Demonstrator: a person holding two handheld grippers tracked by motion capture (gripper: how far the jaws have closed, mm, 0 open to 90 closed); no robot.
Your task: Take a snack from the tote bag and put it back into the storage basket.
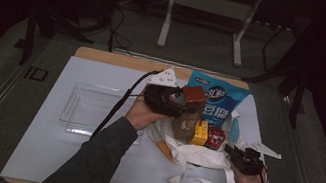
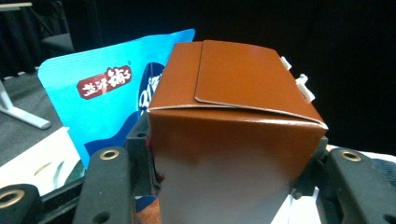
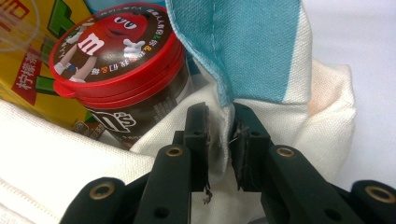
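My left gripper (image 1: 185, 103) is shut on a brown carton (image 1: 194, 96) and holds it above the open white tote bag (image 1: 200, 155). In the left gripper view the carton (image 2: 233, 135) sits between both jaws, top flap facing the camera. My right gripper (image 1: 233, 150) is at the bag's right side, shut on its rim. In the right gripper view the pads (image 3: 198, 135) pinch the white cloth (image 3: 226, 140) beside a blue-lined fold (image 3: 243, 42). A red-lidded candy jar (image 3: 121, 60) and a yellow box (image 3: 28, 60) stand inside the bag.
A blue snack pouch (image 1: 218, 98) stands behind the bag, also seen behind the carton as the blue pouch (image 2: 107, 98). A clear plastic tray (image 1: 89, 106) lies on the white mat (image 1: 50, 143) to the left. The bag's straps (image 1: 201, 182) trail toward the front edge.
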